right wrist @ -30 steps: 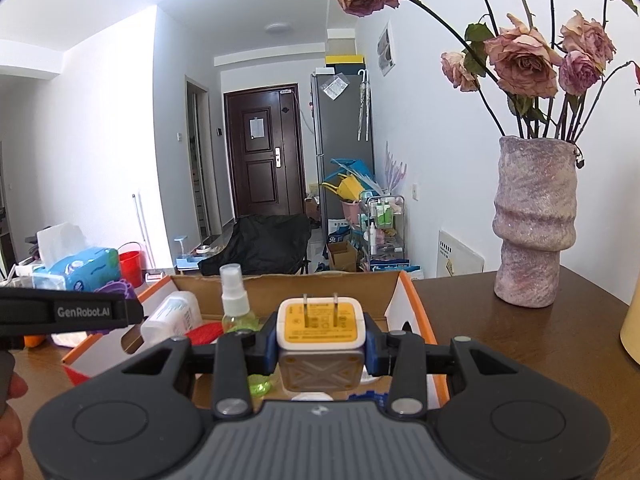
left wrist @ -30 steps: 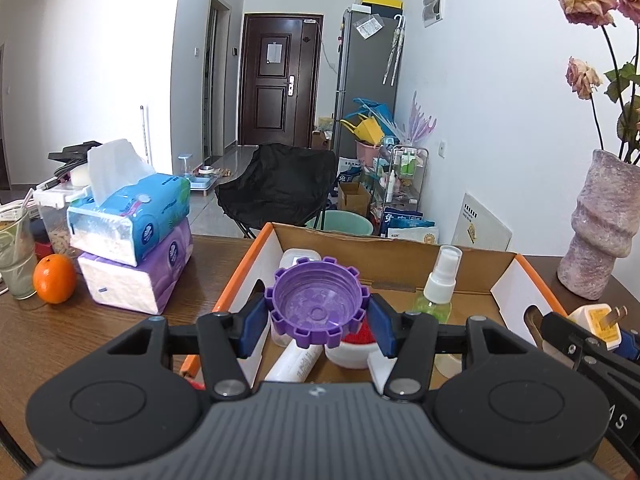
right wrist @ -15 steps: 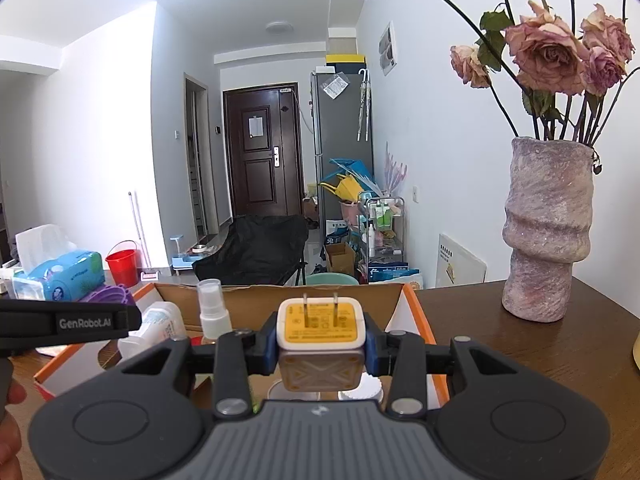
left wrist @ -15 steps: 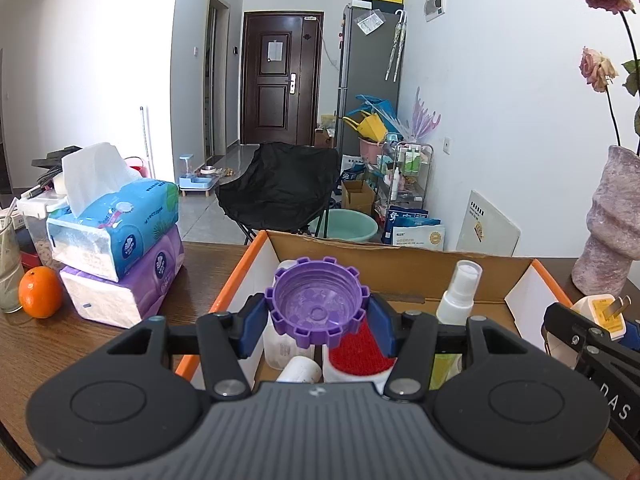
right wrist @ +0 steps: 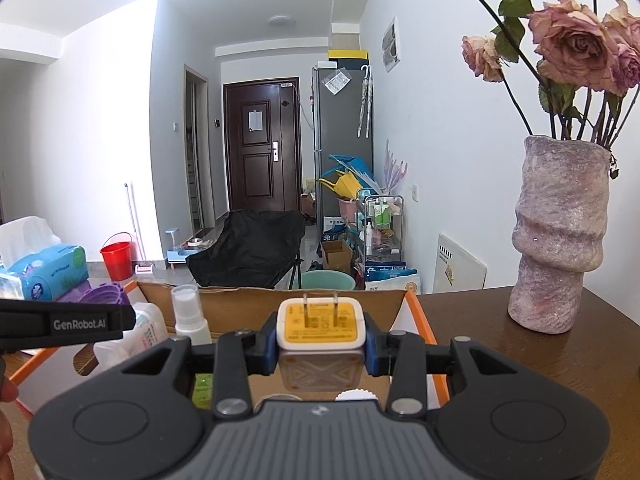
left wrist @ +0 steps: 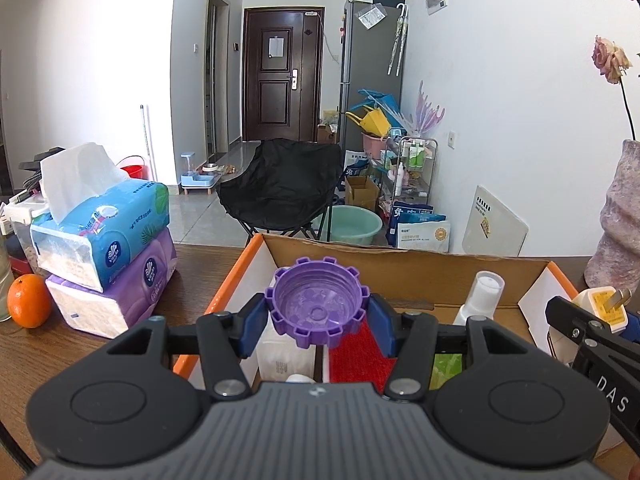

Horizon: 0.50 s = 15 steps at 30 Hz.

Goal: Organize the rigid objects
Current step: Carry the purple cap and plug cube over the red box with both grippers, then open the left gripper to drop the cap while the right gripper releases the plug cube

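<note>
Both grippers advanced over cardboard box (left wrist: 404, 266), left gripper (left wrist: 318, 316) clamping purple cap (left wrist: 318, 304), right gripper (right wrist: 320, 344) clamping plug adapter (right wrist: 320, 322), box contents largely hidden.

My left tool (left wrist: 317, 316) clamps a purple notched cap (left wrist: 317, 307), hollow side facing me, above the cardboard box (left wrist: 400, 268). My right tool (right wrist: 320, 344) grips a white-and-yellow plug adapter (right wrist: 320, 326), prongs up.
</note>
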Each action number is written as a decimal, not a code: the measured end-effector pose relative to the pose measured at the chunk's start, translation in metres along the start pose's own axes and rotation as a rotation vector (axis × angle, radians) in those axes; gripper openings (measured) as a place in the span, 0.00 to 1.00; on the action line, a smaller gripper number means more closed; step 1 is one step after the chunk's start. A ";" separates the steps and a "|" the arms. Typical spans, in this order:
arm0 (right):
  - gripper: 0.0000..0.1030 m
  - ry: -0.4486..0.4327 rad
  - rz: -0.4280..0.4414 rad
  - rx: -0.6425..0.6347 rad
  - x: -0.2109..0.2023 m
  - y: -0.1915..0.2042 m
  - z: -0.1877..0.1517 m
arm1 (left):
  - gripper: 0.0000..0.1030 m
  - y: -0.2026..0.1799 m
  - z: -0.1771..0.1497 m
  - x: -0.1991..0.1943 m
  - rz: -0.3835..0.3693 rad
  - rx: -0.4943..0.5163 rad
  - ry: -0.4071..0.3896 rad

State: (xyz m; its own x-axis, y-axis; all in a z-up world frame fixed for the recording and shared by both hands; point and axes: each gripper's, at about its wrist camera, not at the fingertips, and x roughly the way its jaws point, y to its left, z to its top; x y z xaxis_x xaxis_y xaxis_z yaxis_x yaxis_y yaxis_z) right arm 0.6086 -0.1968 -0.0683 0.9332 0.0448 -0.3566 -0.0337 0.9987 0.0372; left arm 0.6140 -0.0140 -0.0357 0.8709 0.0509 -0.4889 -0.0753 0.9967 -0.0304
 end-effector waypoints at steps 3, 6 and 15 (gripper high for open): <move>0.37 0.006 0.000 -0.005 0.003 0.001 0.000 | 0.54 0.000 0.000 0.003 0.003 0.003 0.005; 0.37 0.009 0.004 -0.008 0.004 0.002 0.000 | 0.54 -0.001 0.000 0.005 0.005 0.004 0.010; 0.69 0.038 -0.039 -0.019 0.009 -0.001 0.002 | 0.89 0.003 0.002 0.001 0.009 0.014 -0.008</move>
State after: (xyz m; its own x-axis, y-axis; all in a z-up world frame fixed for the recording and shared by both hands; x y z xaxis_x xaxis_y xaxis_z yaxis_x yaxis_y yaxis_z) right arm 0.6176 -0.1970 -0.0700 0.9196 0.0062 -0.3927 -0.0046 1.0000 0.0049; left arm 0.6154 -0.0105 -0.0349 0.8743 0.0598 -0.4817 -0.0760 0.9970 -0.0142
